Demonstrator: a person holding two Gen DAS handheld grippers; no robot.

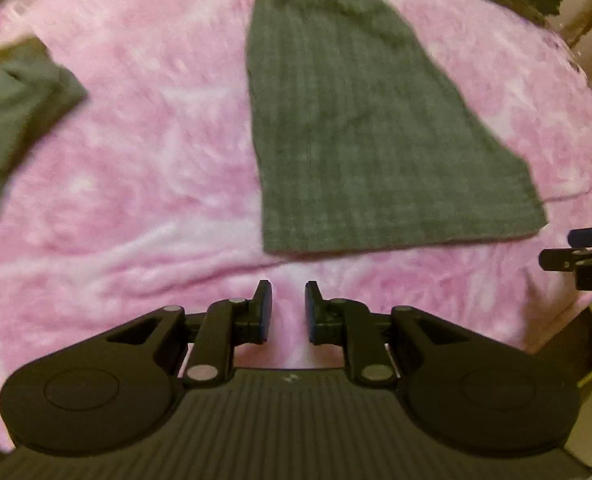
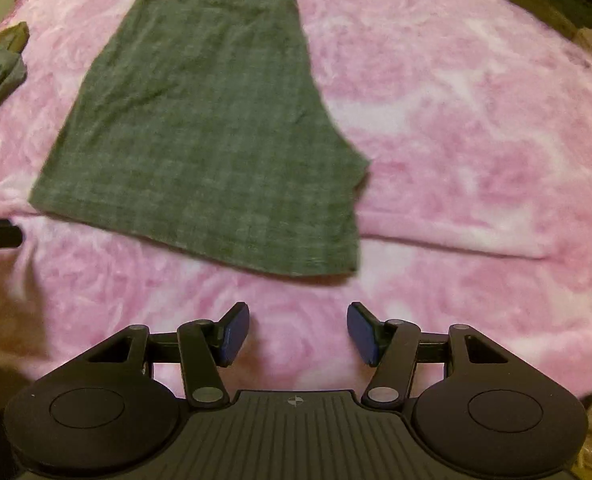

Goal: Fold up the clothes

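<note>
Your grey shorts [image 1: 359,128] lie flat on the pink blanket [image 1: 144,184], doubled leg over leg, hem nearest you for easy reach. Your left gripper [image 1: 288,312] and right gripper [image 2: 297,332] hover short of that hem, jaws parted and empty

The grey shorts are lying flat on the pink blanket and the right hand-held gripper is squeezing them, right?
Not quite. The grey shorts do lie flat on the pink blanket, but the right hand-held gripper is open and holds nothing, short of the near hem. The right wrist view shows this.
</note>
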